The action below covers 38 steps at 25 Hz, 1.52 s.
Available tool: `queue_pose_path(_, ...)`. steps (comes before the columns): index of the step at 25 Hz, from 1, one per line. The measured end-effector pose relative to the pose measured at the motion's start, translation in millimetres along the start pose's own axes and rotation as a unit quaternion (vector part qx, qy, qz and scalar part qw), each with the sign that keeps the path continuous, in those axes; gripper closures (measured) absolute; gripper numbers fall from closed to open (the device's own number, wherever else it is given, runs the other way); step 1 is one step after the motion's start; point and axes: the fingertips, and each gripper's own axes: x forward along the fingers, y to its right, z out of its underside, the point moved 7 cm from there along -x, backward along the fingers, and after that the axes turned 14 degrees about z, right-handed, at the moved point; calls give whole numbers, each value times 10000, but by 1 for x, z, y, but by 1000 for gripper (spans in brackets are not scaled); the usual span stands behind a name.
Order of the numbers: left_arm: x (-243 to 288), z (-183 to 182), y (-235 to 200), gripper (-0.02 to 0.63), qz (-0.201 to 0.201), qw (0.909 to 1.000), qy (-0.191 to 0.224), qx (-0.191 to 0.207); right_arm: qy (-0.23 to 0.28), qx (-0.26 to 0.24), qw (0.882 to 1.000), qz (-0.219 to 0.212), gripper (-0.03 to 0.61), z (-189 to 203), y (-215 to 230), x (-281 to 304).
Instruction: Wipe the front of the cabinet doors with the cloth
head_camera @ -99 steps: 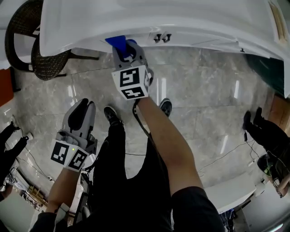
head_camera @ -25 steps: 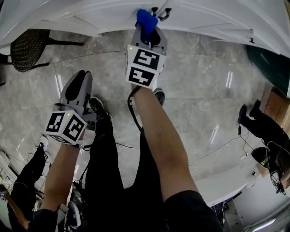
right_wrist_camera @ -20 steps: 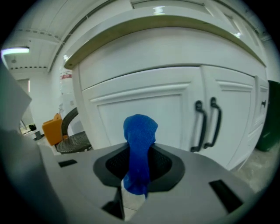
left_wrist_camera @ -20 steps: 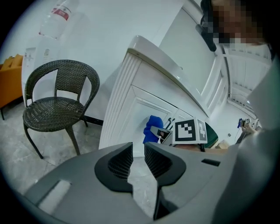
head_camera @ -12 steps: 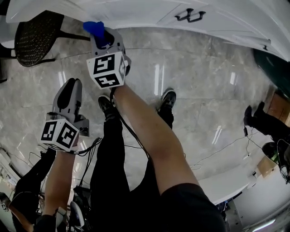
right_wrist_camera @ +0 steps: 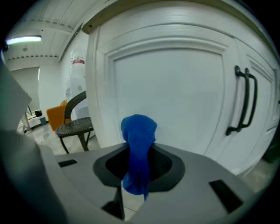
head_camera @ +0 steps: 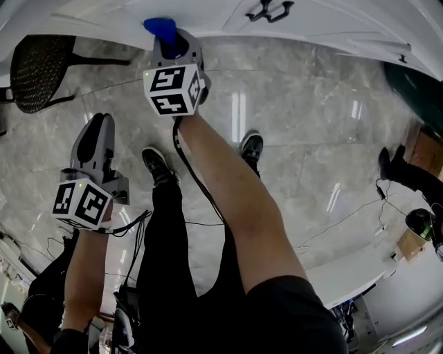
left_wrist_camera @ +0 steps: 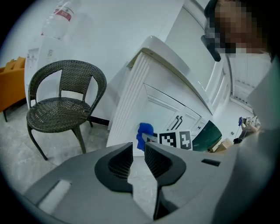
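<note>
My right gripper (head_camera: 170,43) is shut on a blue cloth (head_camera: 160,28), held up against the white cabinet door (head_camera: 208,17) to the left of the two black handles (head_camera: 267,9). In the right gripper view the cloth (right_wrist_camera: 139,146) bunches up out of the jaws just in front of the door's panel (right_wrist_camera: 175,96), with the handles (right_wrist_camera: 243,100) off to the right. My left gripper (head_camera: 97,128) hangs lower, away from the cabinet, shut with nothing in it (left_wrist_camera: 138,154). The left gripper view shows the cloth (left_wrist_camera: 144,132) at the cabinet's front (left_wrist_camera: 151,109).
A dark wicker chair (head_camera: 36,68) stands left of the cabinet (left_wrist_camera: 65,98). An orange seat (right_wrist_camera: 56,114) is farther left. A dark green object (left_wrist_camera: 210,135) lies right of the cabinet. Cables (head_camera: 346,214) run over the marble floor. Another person's feet (head_camera: 398,166) are at the right.
My right gripper has carried the cloth leftward along the cabinet front, from beside the handles to the left door's panel. The left gripper has stayed low and shut.
</note>
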Motion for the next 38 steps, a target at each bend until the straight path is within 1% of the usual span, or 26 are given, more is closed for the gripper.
queue_pose_path(2, 14, 8, 15, 529, 110, 9999, -30, -44, -8, 61, 9994, 349, 489, 6, 36, 2)
queue_pose_path(4, 25, 17, 29, 529, 215, 9997, -94, -58, 1, 51, 9985, 551, 489, 10, 64, 2)
queue_pose_path(8, 53, 31, 51, 529, 359, 9990, -242, -91, -29, 72, 9979, 636, 489, 22, 105, 3)
queue_pose_path(13, 84, 45, 70, 529, 397, 9985, -358, -80, -124, 213, 9966, 787, 489, 40, 154, 3)
queue_pose_path(18, 98, 42, 81, 529, 451, 9985, -297, -21, -390, 230, 9933, 1066, 489, 46, 192, -11)
queue_pose_path(20, 99, 39, 81, 529, 473, 9986, -219, -41, -474, 224, 9921, 1136, 489, 46, 198, -17)
queue_pose_path(23, 90, 35, 76, 529, 437, 9989, -135, -92, -510, 7, 9939, 979, 489, 47, 178, -21)
queue_pose_path(27, 72, 30, 65, 529, 442, 9990, -94, -50, -242, -434, 9982, 335, 489, 46, 107, -15)
queue_pose_path(29, 58, 30, 56, 529, 396, 9992, -42, -24, -144, -464, 9988, 30, 489, 45, 67, -10)
queue_pose_path(32, 33, 28, 39, 529, 255, 9997, 12, 30, -117, -270, 9989, -368, 489, 43, 10, -5)
queue_pose_path(34, 19, 26, 26, 529, 182, 9998, 13, 57, -56, -232, 9979, -596, 489, 37, -22, 0)
queue_pose_path(36, 11, 25, 12, 529, 168, 9998, -17, 137, 3, -385, 9960, -801, 489, 34, -48, 7)
queue_pose_path(38, 9, 27, -3, 529, 189, 9991, -140, 366, 38, -676, 9931, -962, 489, 35, -68, 17)
